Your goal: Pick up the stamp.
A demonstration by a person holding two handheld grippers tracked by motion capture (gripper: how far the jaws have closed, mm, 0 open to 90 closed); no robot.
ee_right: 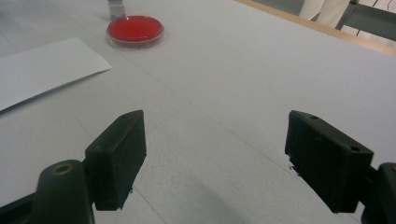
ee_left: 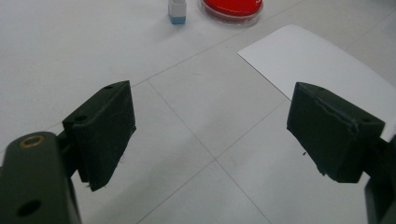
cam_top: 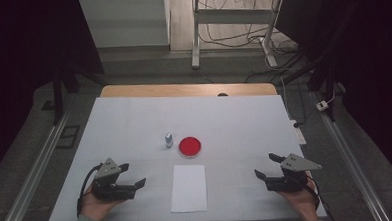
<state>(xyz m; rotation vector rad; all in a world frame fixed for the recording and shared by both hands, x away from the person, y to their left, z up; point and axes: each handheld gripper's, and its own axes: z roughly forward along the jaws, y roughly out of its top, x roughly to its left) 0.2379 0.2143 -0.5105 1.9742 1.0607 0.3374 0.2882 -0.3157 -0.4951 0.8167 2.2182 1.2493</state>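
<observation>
A round red dish (cam_top: 190,147) sits near the middle of the white table cover (cam_top: 134,123), with a small white and blue bottle (cam_top: 169,139) upright just left of it. A white sheet of paper (cam_top: 188,187) lies in front of them. My left gripper (cam_top: 133,175) rests low at the front left, open, nothing between its pads. At the front right my right gripper (cam_top: 266,166) is open too and holds nothing. In the left gripper view the bottle (ee_left: 177,11), dish (ee_left: 231,8) and paper (ee_left: 322,70) lie ahead; in the right gripper view the dish (ee_right: 135,30) and paper (ee_right: 42,70) lie at upper left.
The table's wooden far edge (cam_top: 188,89) shows beyond the cover. Behind it stand desk legs (cam_top: 195,35) with loose cables on the floor. Metal rails (cam_top: 31,172) run along both sides of the table.
</observation>
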